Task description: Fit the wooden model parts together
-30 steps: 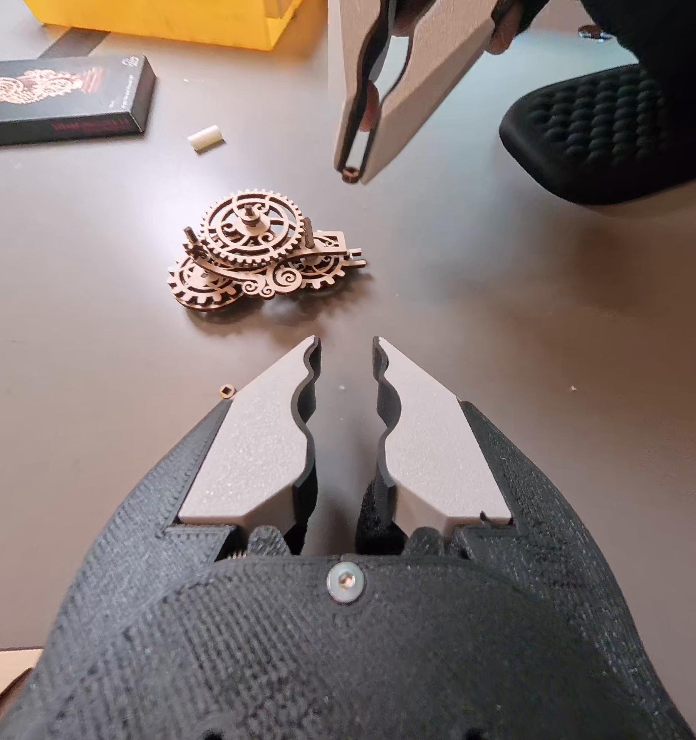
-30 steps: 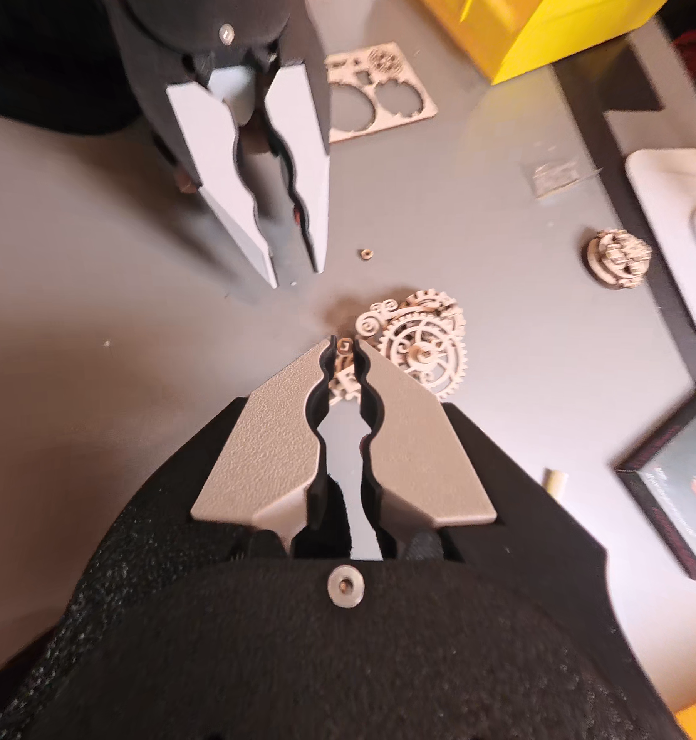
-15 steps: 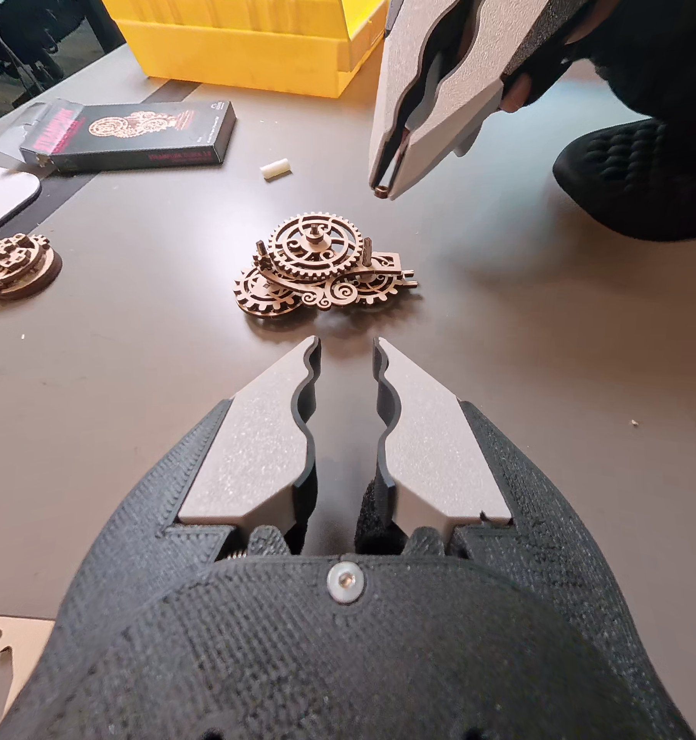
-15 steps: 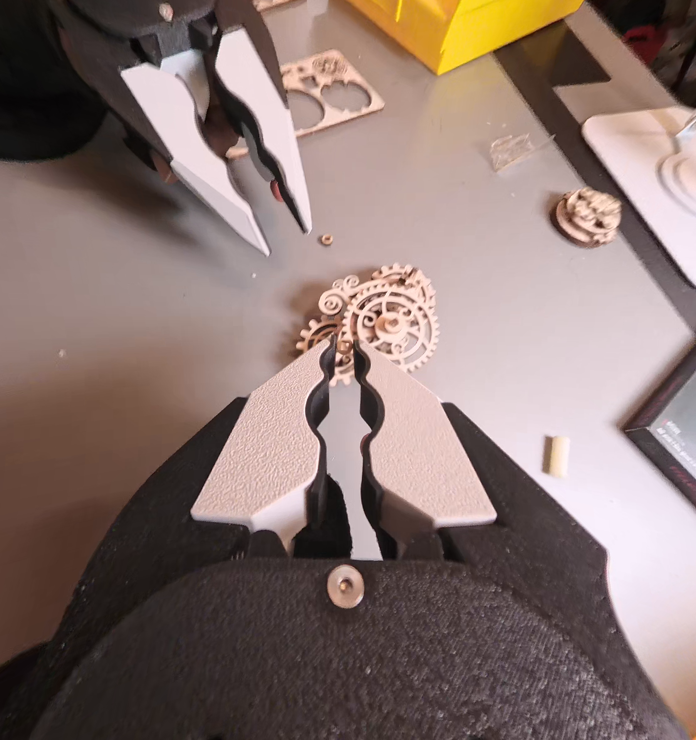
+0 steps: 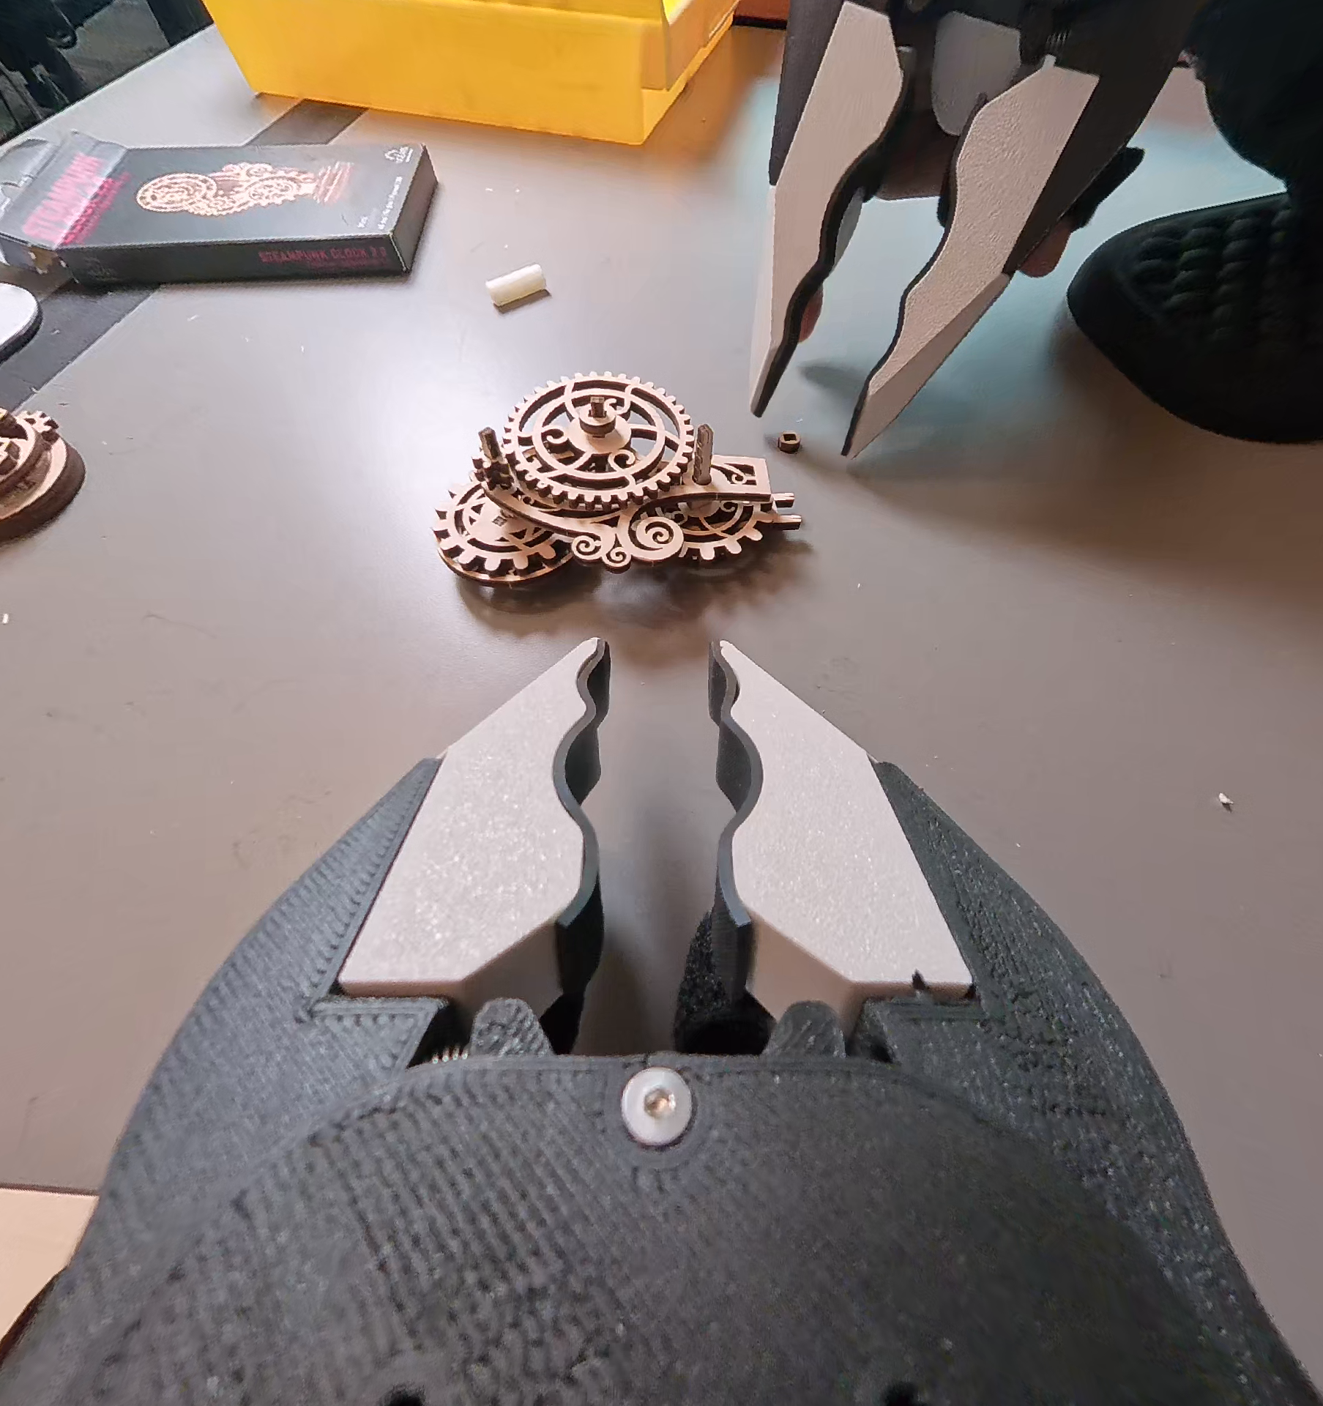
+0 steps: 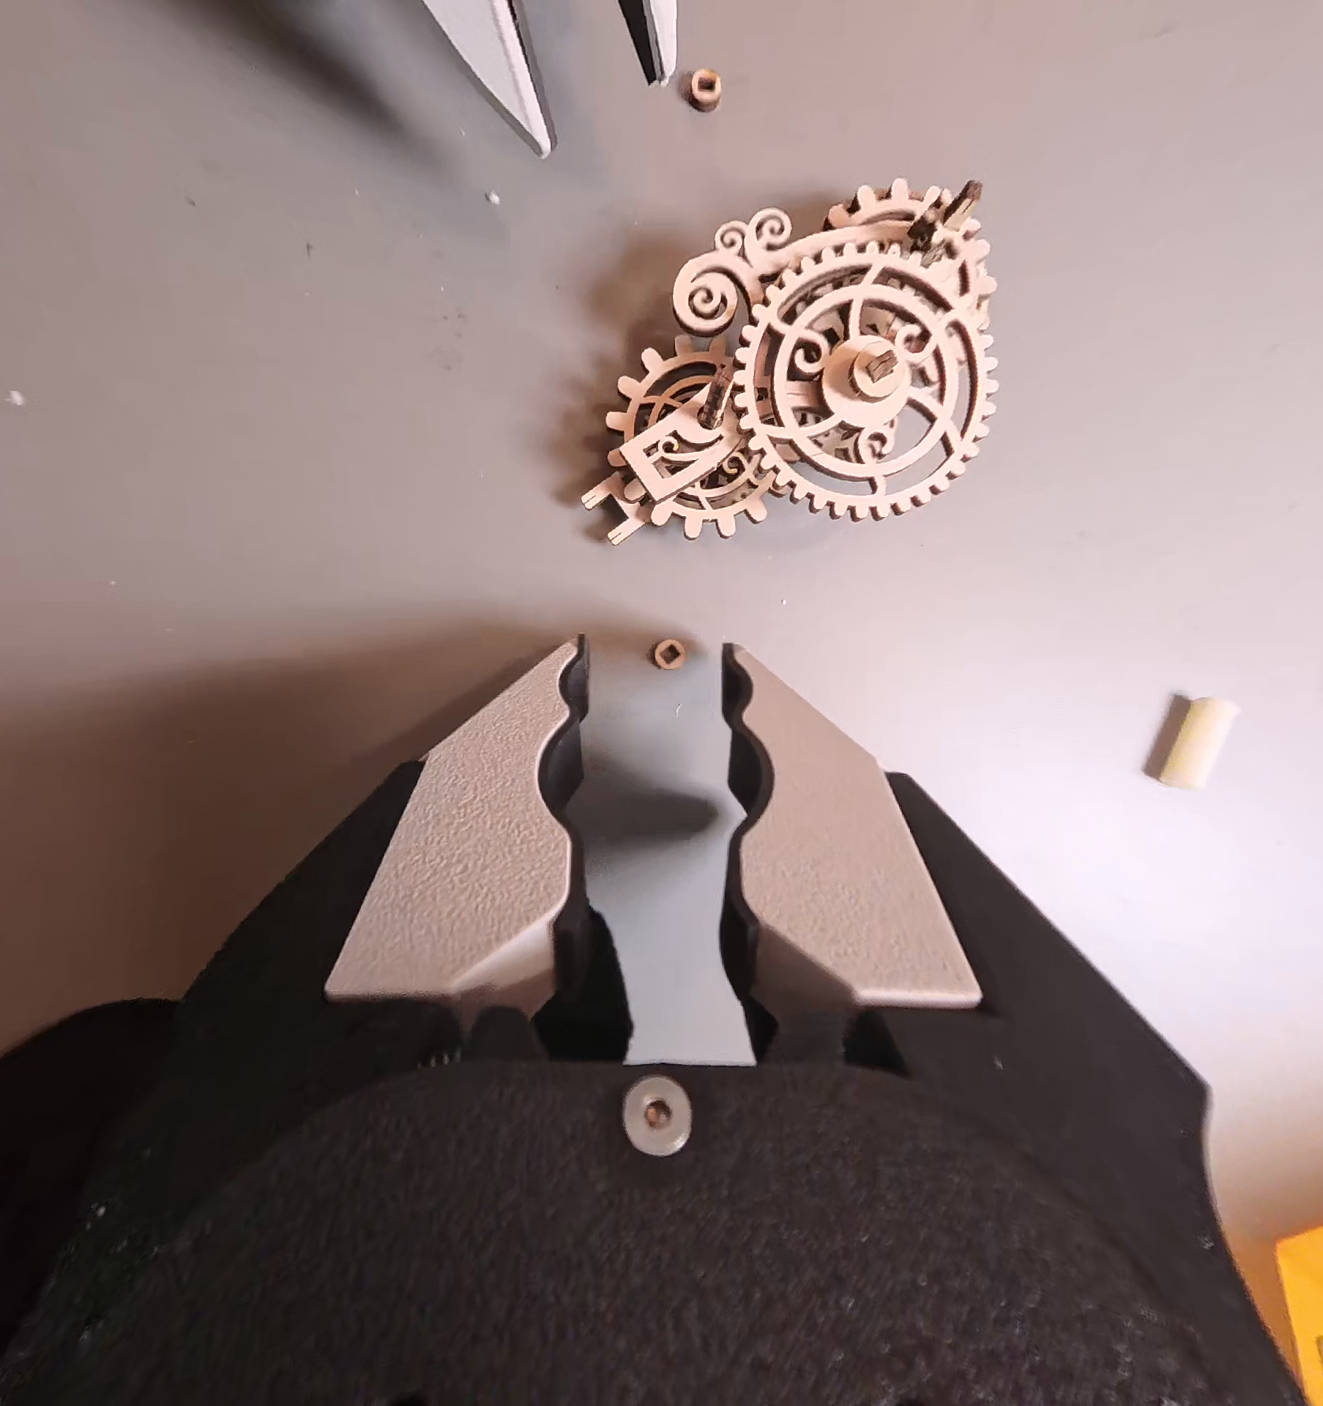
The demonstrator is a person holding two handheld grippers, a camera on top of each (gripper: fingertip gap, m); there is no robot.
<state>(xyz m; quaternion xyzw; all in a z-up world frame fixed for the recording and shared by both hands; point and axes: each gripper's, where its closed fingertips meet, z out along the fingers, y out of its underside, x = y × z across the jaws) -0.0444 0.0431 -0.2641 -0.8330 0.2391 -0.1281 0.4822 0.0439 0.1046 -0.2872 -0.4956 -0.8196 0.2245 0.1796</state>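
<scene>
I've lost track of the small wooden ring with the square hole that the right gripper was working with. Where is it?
In the right wrist view, the small wooden ring lies on the table between the right gripper's open fingertips, touching neither, just short of the gear assembly.

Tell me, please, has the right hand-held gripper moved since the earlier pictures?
Yes: the right hand-held gripper has dropped to the table beside the wooden gear model, jaws now open.
</scene>
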